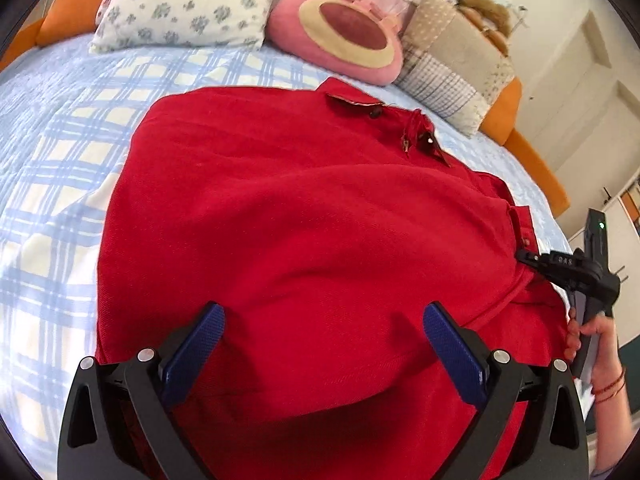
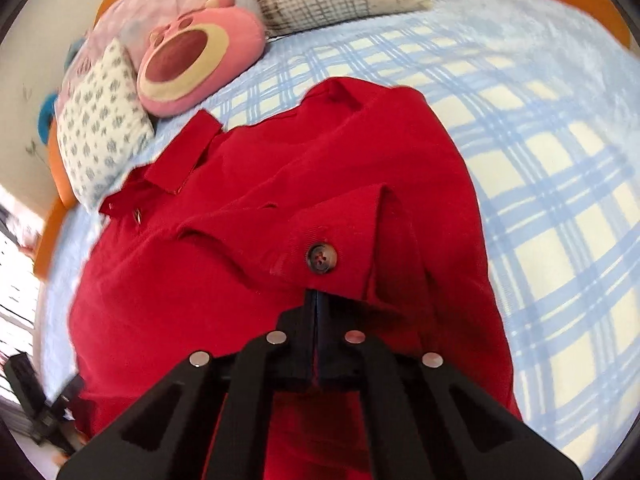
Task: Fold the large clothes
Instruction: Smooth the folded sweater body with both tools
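A large red garment (image 1: 300,208) with dark buttons lies spread on the bed. In the left wrist view my left gripper (image 1: 324,320) hovers over its near part, jaws wide apart, blue pads (image 1: 208,328) showing and nothing pinched. At the garment's right edge a hand (image 1: 596,336) holds my right gripper (image 1: 530,258). The right wrist view shows my right gripper (image 2: 316,296) shut on the edge of the red garment (image 2: 200,280), just below a dark button (image 2: 320,258) on the front band. The collar lies toward the pillows.
The bed has a blue and cream checked cover (image 1: 60,160) inside an orange frame (image 1: 532,160). At its head lie a floral pillow (image 1: 180,4), a pink plush cushion (image 1: 336,36) and a patchwork pillow (image 1: 452,68). Bare cover shows on both sides of the garment.
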